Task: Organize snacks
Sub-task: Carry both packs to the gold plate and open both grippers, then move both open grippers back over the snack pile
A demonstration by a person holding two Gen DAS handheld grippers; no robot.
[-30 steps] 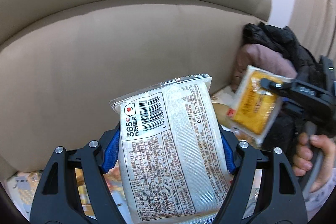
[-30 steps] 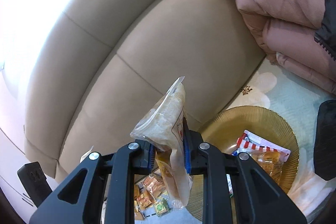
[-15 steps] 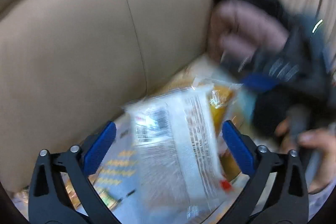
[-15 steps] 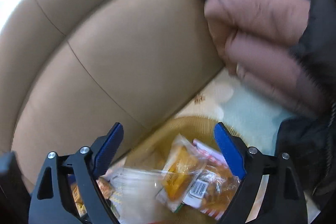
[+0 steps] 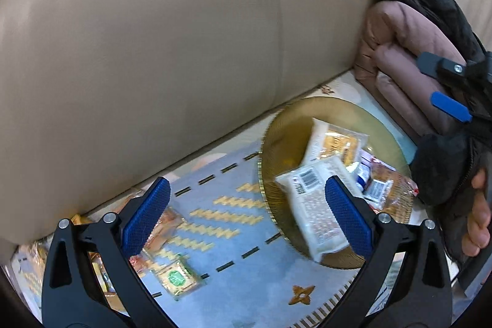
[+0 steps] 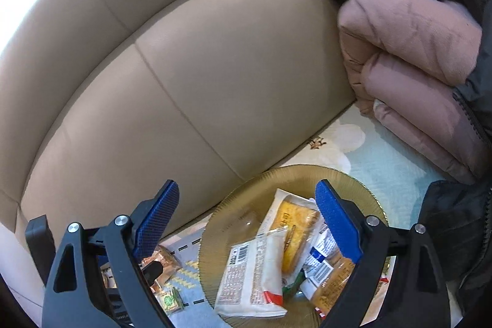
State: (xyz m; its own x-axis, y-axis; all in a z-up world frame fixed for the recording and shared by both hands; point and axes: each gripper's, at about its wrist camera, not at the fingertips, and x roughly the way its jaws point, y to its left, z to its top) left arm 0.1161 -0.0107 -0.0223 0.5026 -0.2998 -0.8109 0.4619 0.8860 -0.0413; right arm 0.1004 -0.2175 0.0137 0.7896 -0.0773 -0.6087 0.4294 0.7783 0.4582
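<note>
Both tongs wide, nothing held: left gripper (image 5: 246,214) w/ blue cross-hatched pads (image 5: 147,215), right gripper (image 6: 247,219) same. Round ribbed amber glass plate (image 5: 278,128) sits on blue patterned mat (image 5: 246,291), at 1 o'clock in left view, 6 o'clock in right view. On it: crinkly white barcode-printed snack packet (image 5: 313,205) overhanging plate's near rim, clear yellow cake pouch (image 6: 296,223) beside it. Small green-label packet (image 5: 178,278) lies on mat at 7 o'clock. Smooth beige leather sofa back (image 6: 215,76) behind.
</note>
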